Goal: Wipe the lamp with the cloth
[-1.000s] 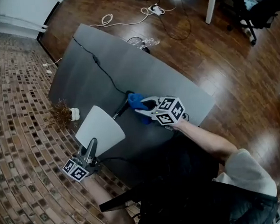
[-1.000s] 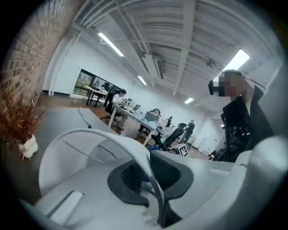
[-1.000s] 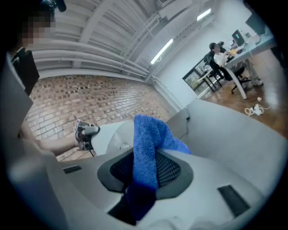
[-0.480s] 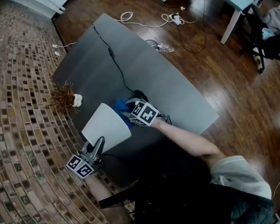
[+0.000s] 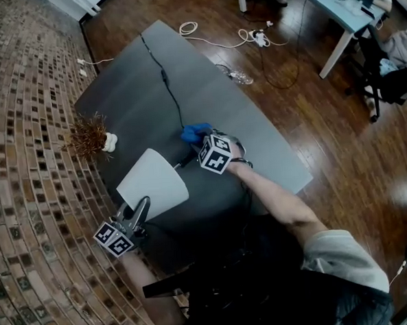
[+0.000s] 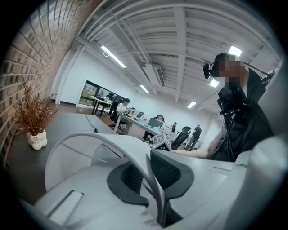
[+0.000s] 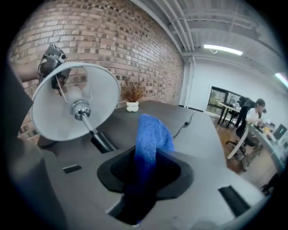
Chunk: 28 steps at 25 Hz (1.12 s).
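Cloth in shut R claw; lamp in shut L claw

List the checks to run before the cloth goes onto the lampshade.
1. Grip: right hand-held gripper shut on blue cloth: ok.
2. Free cloth sticks out past the jaws: ok.
3. Hold: left hand-held gripper clamped on lampshade rim: ok.
4. Cloth touching lampshade: not ok; it is apart, beside the stem.
5. Seating: lamp base flat on table: cannot tell, hidden.
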{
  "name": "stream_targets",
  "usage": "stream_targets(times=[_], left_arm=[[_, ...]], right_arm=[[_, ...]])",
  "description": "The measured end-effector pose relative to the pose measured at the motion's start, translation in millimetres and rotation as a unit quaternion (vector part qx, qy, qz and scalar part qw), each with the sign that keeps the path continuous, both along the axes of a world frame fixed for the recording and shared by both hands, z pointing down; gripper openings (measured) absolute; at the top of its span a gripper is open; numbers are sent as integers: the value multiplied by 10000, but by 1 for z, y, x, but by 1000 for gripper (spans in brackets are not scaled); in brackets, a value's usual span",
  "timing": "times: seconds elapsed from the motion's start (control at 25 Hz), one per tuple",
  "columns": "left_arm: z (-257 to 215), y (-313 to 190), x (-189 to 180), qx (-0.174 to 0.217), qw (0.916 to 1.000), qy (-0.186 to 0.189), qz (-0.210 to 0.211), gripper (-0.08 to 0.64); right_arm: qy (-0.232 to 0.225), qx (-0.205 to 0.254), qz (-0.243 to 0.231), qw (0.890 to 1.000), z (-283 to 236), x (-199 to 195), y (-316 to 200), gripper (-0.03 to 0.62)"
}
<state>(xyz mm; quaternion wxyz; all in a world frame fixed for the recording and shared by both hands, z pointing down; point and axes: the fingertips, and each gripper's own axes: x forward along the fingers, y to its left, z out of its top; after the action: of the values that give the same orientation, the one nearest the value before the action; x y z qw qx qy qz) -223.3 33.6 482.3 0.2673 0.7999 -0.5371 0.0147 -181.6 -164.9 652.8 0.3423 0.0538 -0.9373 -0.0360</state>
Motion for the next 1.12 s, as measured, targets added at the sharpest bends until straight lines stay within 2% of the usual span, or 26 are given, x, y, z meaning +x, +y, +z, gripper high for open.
stream_targets(times=[0.12, 0.16, 0.2, 0.28, 0.36, 0.4, 0.44, 0.48, 0.56, 0.68, 0.8, 0.88, 0.96, 1.04, 1.12], left_arm=[[-3, -6, -3, 51, 9999, 128, -99, 34], [-4, -9, -8, 20, 9995, 263, -190, 34], [-4, -12, -14, -53, 9985, 453, -309, 34], [-4, -21, -33, -279, 9938, 903, -591, 34], [-4, -33, -53, -494, 9873, 1279, -799, 35], [-4, -38, -62, -594, 9842, 1420, -871, 35], [-4, -43, -69, -683, 9815, 1531, -924, 35], [-5, -47, -74, -754, 9793, 1621, -952, 35], [-6, -51, -76, -851, 9762, 1741, -971, 35], [-6, -54, -76, -875, 9747, 1770, -1045, 38], [-3, -51, -77, -798, 9750, 1762, -1096, 38], [-2, -48, -73, -655, 9810, 1557, -960, 41], [-4, -46, -60, -395, 9916, 1073, -606, 43], [-6, -44, -34, -73, 9995, 316, -49, 63], [-6, -37, -4, 243, 9967, -505, 588, 64]], right_arm=[[473, 755, 908, 9919, -1, 33, -66, 106], [363, 782, 1205, 9890, -9, 43, -82, 104], [-6, 588, 1373, 9888, -22, 49, -88, 104], [-1219, -295, 1274, 9839, -61, 45, -66, 104], [-2268, -1285, 715, 9628, -89, 26, -14, 104], [-2521, -1620, 369, 9533, -92, 14, 18, 104], [-2591, -1787, 31, 9492, -89, 0, 49, 104], [-2545, -1804, -266, 9497, -81, -13, 77, 104], [-2369, -1641, -598, 9557, -63, -36, 110, 104], [-2207, -1339, -728, 9634, -45, -46, 117, 104], [-1906, -974, -678, 9745, -31, -34, 104, 104], [-1689, -1196, -38, 9784, -9, -13, 74, 104], [-1457, -1491, 725, 9753, 9, 13, 35, 104], [-1190, -1429, 1322, 9736, 9, 40, 2, 104], [-1222, -1423, 1715, 9672, -11, 57, -22, 104]])
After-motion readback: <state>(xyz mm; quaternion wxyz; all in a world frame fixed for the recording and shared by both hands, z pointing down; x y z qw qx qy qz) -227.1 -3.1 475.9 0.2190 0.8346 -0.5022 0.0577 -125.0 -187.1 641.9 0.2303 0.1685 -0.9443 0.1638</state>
